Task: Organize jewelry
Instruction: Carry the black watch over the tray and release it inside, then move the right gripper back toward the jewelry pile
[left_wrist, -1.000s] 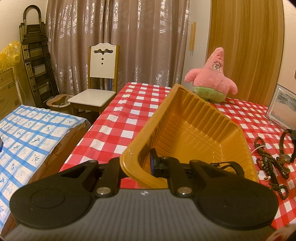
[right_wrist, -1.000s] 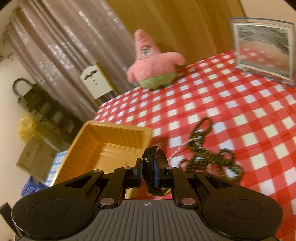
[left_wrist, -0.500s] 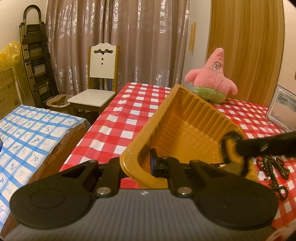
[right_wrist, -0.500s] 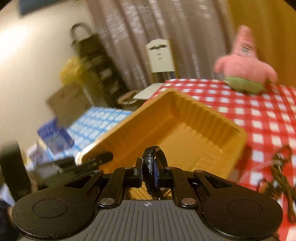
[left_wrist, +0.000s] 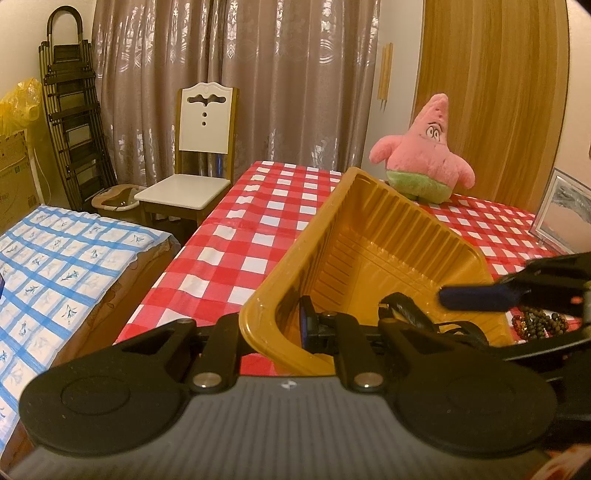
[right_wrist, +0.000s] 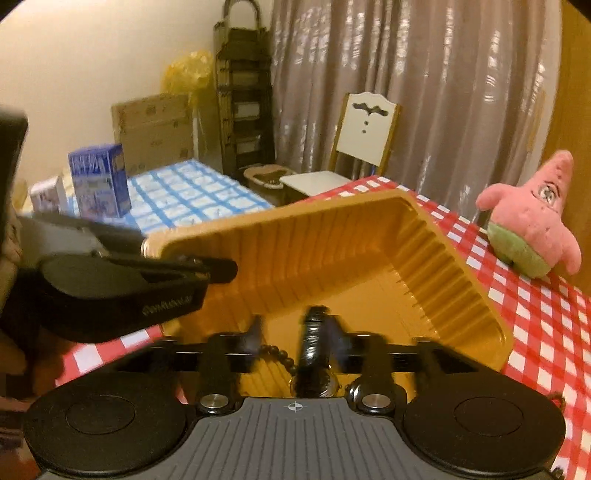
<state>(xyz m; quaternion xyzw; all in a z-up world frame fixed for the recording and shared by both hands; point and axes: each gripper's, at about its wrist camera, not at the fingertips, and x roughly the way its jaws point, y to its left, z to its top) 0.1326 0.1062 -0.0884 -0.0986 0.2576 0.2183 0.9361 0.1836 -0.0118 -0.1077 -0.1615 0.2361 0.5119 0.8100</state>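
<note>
Both grippers sit at the ribbed yellow plastic tray (left_wrist: 388, 258): your left gripper (left_wrist: 273, 328) stays clamped on its rim, while your right gripper (right_wrist: 295, 328) has spread apart, black watch (right_wrist: 314, 350) dropping inside.

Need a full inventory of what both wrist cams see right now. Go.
tray: 1, golden yellow, tilted on the table
watch: 1, black, over the tray, blurred
bead string: 1, dark brown, on the cloth right of the tray
tablecloth: 1, red-white check
star plush: 1, pink, far table edge
picture frame: 1, clear, right edge
chair: 1, white, behind the table
blue box: 1, on the blue-check cloth
left gripper: black, clamped on the tray's near rim
right gripper: black, jaws apart around the watch
</note>
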